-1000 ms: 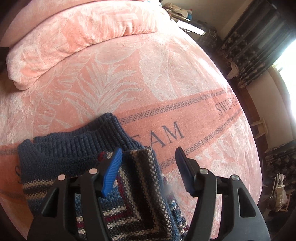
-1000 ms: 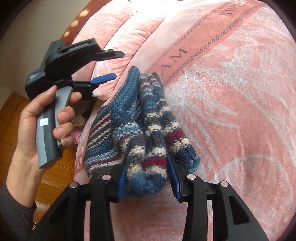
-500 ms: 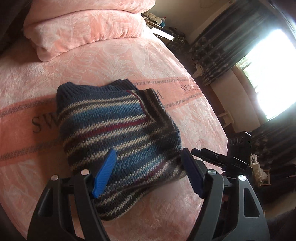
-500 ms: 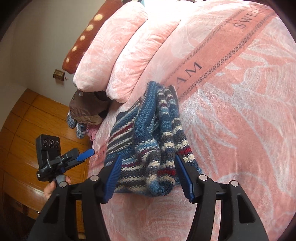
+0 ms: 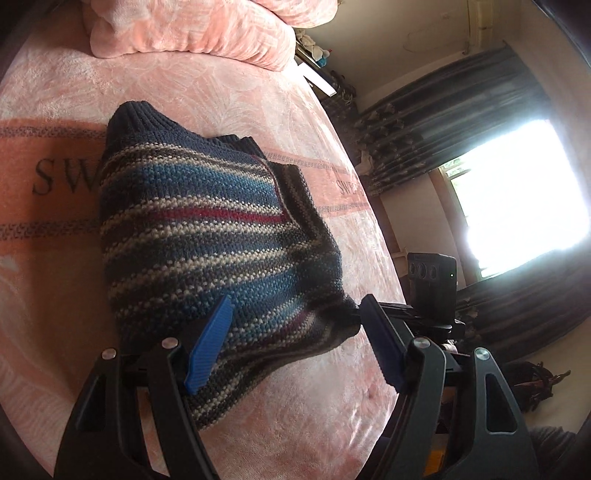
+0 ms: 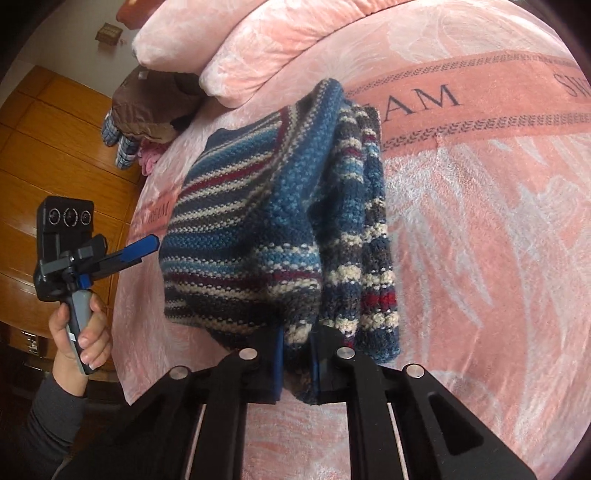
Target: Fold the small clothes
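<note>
A folded knit sweater with blue, cream, grey and red stripes lies on the pink bed blanket. My left gripper hovers open just above the sweater's near edge, holding nothing. In the right wrist view the sweater is bunched, and my right gripper is shut on its near corner. The left gripper appears there too, held by a hand at the bed's left side, clear of the sweater. The right gripper's body shows at the sweater's right corner.
Pink pillows lie at the head of the bed. A brown cushion and checked cloth sit beside them. A wooden wardrobe stands left of the bed. Dark curtains and a bright window are beyond the bed's far side.
My right gripper has gone from open around the sweater's corner to shut on it. My left gripper has drawn back and swung round to the bed's edge, staying open.
</note>
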Tool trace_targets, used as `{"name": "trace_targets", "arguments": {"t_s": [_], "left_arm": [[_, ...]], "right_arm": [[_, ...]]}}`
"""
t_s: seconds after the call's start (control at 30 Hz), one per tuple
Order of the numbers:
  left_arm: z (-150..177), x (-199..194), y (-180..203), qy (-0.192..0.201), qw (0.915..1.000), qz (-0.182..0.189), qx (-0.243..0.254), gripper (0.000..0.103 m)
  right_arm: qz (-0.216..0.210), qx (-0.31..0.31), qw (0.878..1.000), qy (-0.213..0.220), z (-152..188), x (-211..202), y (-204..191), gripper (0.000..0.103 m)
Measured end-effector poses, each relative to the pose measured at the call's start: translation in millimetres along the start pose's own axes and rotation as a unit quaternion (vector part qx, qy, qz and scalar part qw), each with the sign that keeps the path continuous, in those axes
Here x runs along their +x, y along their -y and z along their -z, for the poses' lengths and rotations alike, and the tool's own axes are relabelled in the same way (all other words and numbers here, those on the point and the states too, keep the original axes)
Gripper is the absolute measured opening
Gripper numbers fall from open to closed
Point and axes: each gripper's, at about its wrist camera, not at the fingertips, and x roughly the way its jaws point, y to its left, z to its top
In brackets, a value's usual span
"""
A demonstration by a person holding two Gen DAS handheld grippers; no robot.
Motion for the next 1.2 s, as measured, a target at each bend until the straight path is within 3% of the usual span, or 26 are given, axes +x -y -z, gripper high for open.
{"name": "trace_targets", "arguments": {"t_s": [0.13,0.27,0.3,0.37,0.4,0.43,0.5,0.53,0.57,0.6,0.7,0.77,0.83,0.9,0.97,1.0,1.03,1.1,1.2], "left_arm": [[0,19,-8,-0.023,0.9996,0.011,-0.009,0.071],[7,40,-19,-0.041,0.9990,0.003,-0.015,0.068],[6,38,-19,-0.035,0.9992,0.012,-0.015,0.068],[4,38,-21,-0.029,0.9989,0.029,-0.025,0.069],[4,40,-23,-0.030,0.9987,0.028,-0.029,0.069],[3,43,-24,-0.033,0.9987,0.026,-0.030,0.068],[1,47,-25,-0.035,0.9986,0.026,-0.031,0.068],[0,47,-24,-0.036,0.9983,0.030,-0.034,0.068],[-1,47,-24,-0.037,0.9980,0.037,-0.036,0.067],[-1,45,-21,-0.037,0.9971,0.055,-0.039,0.065],[2,48,-7,-0.045,0.9946,0.091,-0.024,0.060],[6,65,-12,-0.065,0.9946,0.075,-0.030,0.060],[11,83,-22,-0.087,0.9944,0.045,-0.040,0.045],[13,87,-23,-0.097,0.9931,0.047,-0.047,0.039],[8,78,-13,-0.088,0.9932,0.063,-0.042,0.050],[3,69,-7,-0.077,0.9940,0.070,-0.032,0.059],[-4,60,-2,-0.063,0.9952,0.072,-0.023,0.062],[-21,43,-1,-0.030,0.9964,0.077,-0.018,0.064],[-49,30,-14,0.008,0.9957,0.081,-0.044,0.068]], "right_arm": [[-0.039,0.040,0.998,0.014,1,-14,27,0.009],[-0.018,0.029,0.999,-0.016,8,-3,33,0.013],[-0.034,0.025,0.999,-0.010,4,-9,29,0.021],[-0.059,0.028,0.998,0.024,-14,-24,22,0.052],[-0.051,0.032,0.997,0.040,-25,-27,18,0.067],[-0.046,0.034,0.997,0.045,-37,-25,15,0.067],[-0.066,0.041,0.997,0.013,-56,-6,10,0.065],[-0.064,0.040,0.997,-0.009,-62,6,7,0.059],[-0.049,0.033,0.998,-0.025,-66,17,2,0.023],[-0.028,0.017,0.999,-0.020,-70,17,-3,0.015],[-0.037,-0.004,0.998,0.040,-69,-12,-9,0.013],[-0.028,0.015,0.998,0.058,-64,-16,5,0.012],[-0.005,0.038,0.999,0.027,-57,6,28,0.012],[-0.001,0.045,0.999,0.026,-50,17,40,0.012],[-0.036,0.045,0.998,0.037,-54,7,37,0.019],[-0.049,0.048,0.997,0.045,-59,-1,36,0.027],[-0.051,0.053,0.996,0.059,-67,-9,36,0.038],[-0.045,0.064,0.994,0.081,-83,-19,40,0.046],[-0.046,0.079,0.994,0.056,-112,-2,40,0.055]]}}
